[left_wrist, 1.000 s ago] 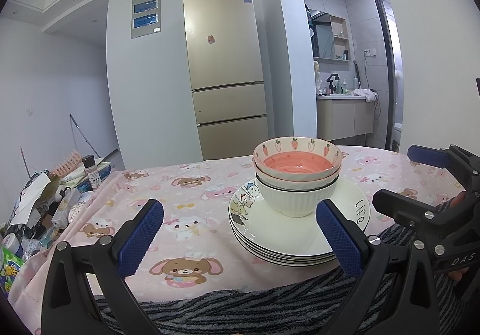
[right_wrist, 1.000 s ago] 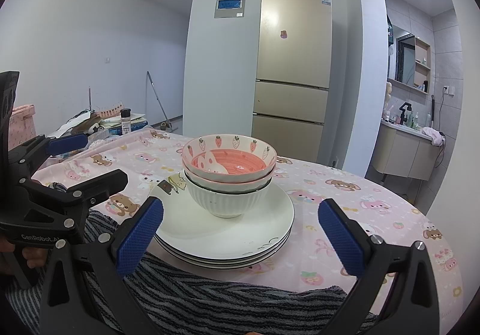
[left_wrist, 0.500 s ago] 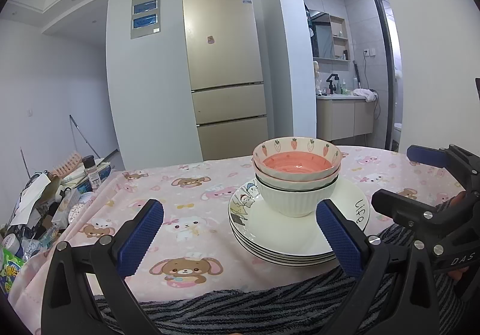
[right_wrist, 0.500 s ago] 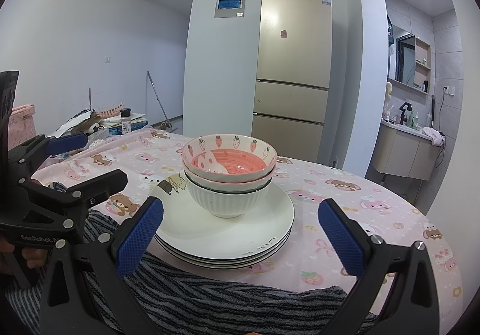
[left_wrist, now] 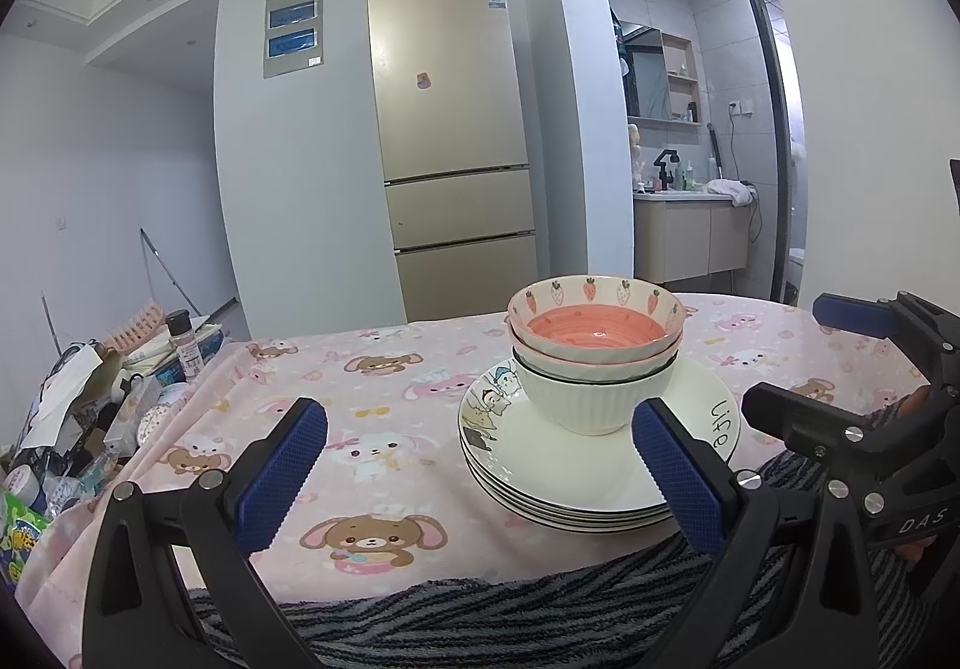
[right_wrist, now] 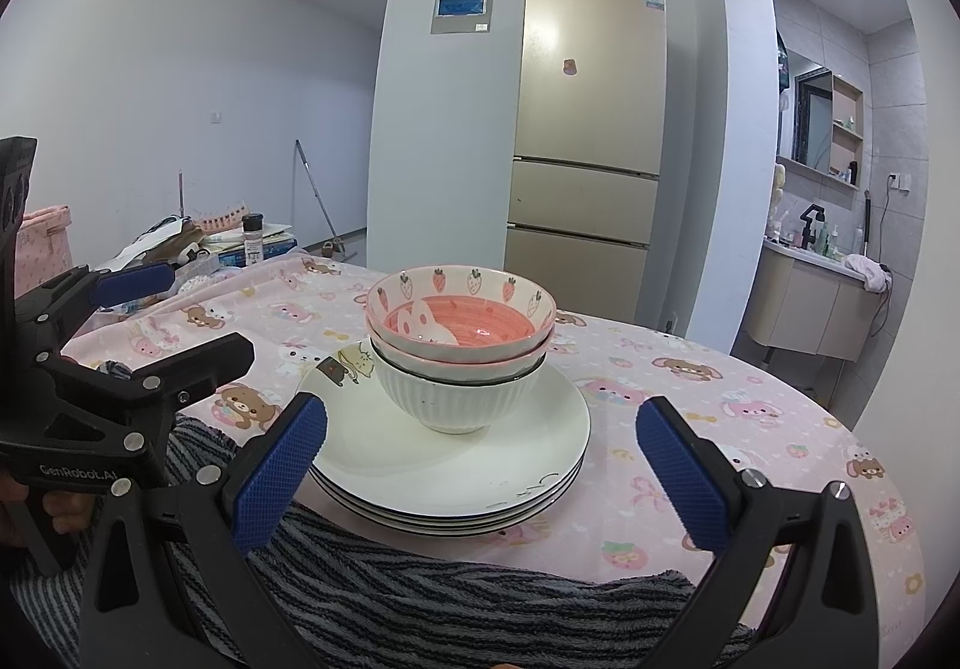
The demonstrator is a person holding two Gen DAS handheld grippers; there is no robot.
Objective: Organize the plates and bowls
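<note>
Seeing both tools spread wide and holding nothing: left tool (left_wrist: 477, 465), right tool (right_wrist: 480, 462). Bowls (right_wrist: 461, 333) sit nested on the plate stack (right_wrist: 444, 480) on the worktop (left_wrist: 384, 417). Stacking looks finished; nothing else loose that I can see.

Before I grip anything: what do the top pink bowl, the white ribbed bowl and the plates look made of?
Top pink bowl: likely glazed ceramic; a glossy highlight sits on its painted inside. White ribbed bowl: apparently ceramic too, smooth glaze over moulded ribs. Plates: glossy white ceramic or porcelain, with thin dark rim lines.
</note>
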